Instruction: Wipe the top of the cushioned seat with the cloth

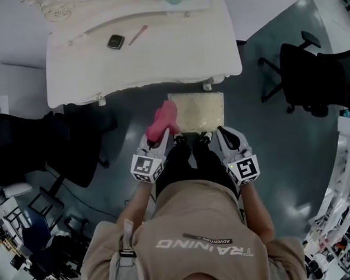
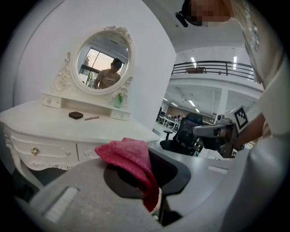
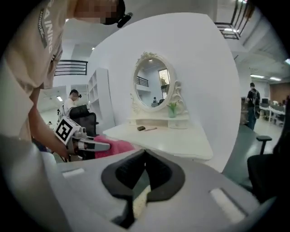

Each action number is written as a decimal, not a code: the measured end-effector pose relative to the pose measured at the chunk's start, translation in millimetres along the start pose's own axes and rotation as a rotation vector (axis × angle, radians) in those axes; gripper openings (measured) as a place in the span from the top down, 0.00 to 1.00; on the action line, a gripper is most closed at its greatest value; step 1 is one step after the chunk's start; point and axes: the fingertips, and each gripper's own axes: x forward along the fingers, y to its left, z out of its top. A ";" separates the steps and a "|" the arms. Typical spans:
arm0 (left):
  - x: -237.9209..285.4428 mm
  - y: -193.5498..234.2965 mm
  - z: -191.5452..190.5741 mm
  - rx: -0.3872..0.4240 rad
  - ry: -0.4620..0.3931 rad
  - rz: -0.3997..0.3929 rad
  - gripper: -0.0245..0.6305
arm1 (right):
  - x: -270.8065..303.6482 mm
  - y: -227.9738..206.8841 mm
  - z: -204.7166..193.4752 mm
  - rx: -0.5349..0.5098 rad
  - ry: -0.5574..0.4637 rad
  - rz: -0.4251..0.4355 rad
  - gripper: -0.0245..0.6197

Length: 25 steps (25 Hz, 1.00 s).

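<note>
In the head view the cream cushioned seat (image 1: 198, 111) stands on the floor just in front of the white dressing table (image 1: 140, 50). A pink cloth (image 1: 162, 122) hangs over the seat's left edge, and my left gripper (image 1: 165, 134) is shut on it. The left gripper view shows that cloth (image 2: 131, 158) bunched between the jaws. My right gripper (image 1: 209, 136) hovers at the seat's near edge, shut with nothing in it. Through its closed jaws in the right gripper view a strip of the seat (image 3: 141, 197) shows, with the cloth (image 3: 118, 146) to the left.
On the dressing table lie a small dark box (image 1: 116, 42) and a pink pen (image 1: 138, 34), with an oval mirror (image 2: 103, 62) behind. Black office chairs stand at the left (image 1: 75, 148) and right (image 1: 313, 77). The person's legs (image 1: 194, 165) are between the grippers.
</note>
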 end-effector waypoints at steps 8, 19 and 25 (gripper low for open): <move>47.4 17.0 -52.6 0.017 0.028 0.069 0.90 | 37.9 -35.2 -54.5 0.044 -0.003 0.027 0.96; 117.8 41.6 -175.6 -0.060 0.125 0.210 0.90 | 92.6 -88.2 -204.3 0.124 0.093 0.064 0.96; 152.6 79.8 -244.2 -0.092 0.158 0.228 0.90 | 130.6 -90.6 -261.9 0.123 0.133 0.067 0.96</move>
